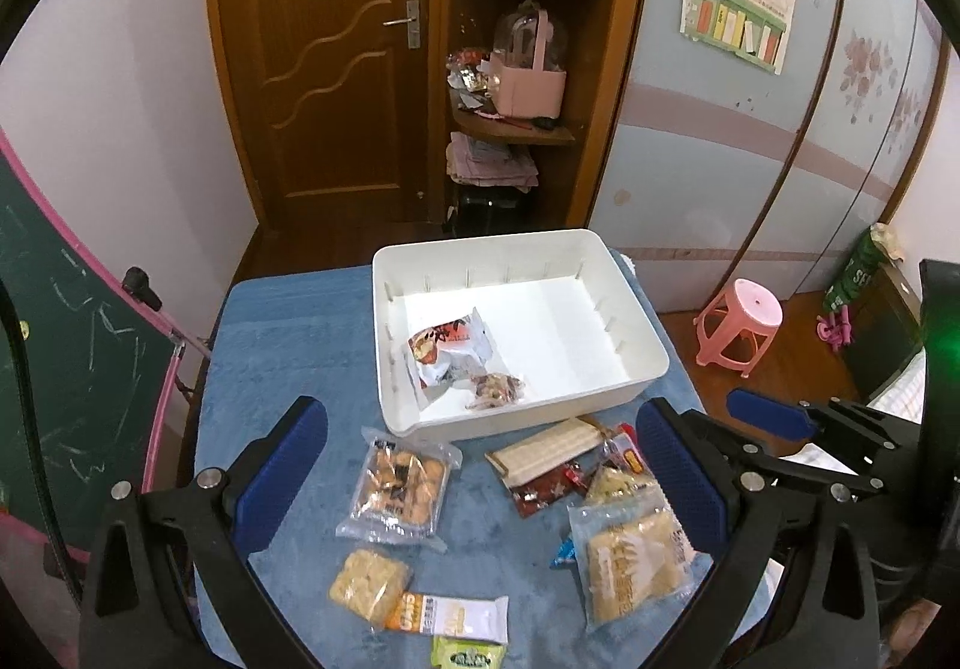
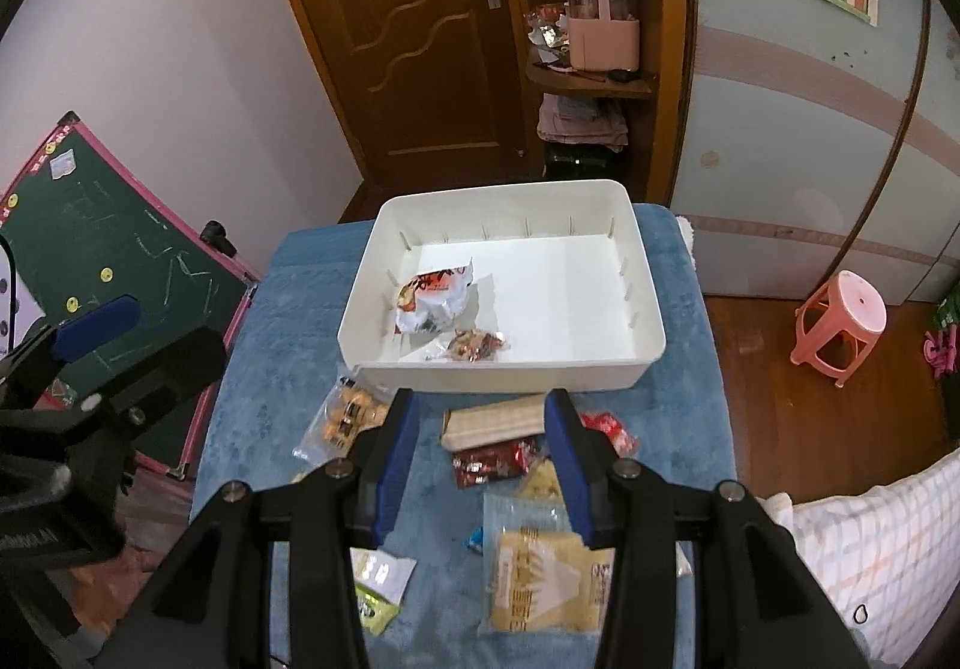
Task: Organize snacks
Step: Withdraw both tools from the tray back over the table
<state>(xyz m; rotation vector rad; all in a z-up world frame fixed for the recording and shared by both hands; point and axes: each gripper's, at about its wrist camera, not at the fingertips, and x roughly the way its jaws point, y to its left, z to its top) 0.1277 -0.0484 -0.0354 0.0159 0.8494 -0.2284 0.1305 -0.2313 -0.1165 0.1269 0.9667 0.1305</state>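
Snacks lie loose on the blue-covered tabletop (image 1: 270, 357) in front of the white bin (image 1: 651, 363), which already holds a red-and-white packet (image 1: 450, 351) and a small clear bag (image 1: 495, 390). Your left gripper (image 1: 480, 480) hangs wide open and empty above the cookie bag (image 1: 399, 489); your right gripper (image 2: 480, 465) is half open, with nothing between its pads. These bags look light, crinkly and slick, and the biscuits inside will likely crumble, so I'd pinch a sealed edge or corner gently. The wafer pack (image 1: 549, 450) looks stiffer: take it across its narrow width
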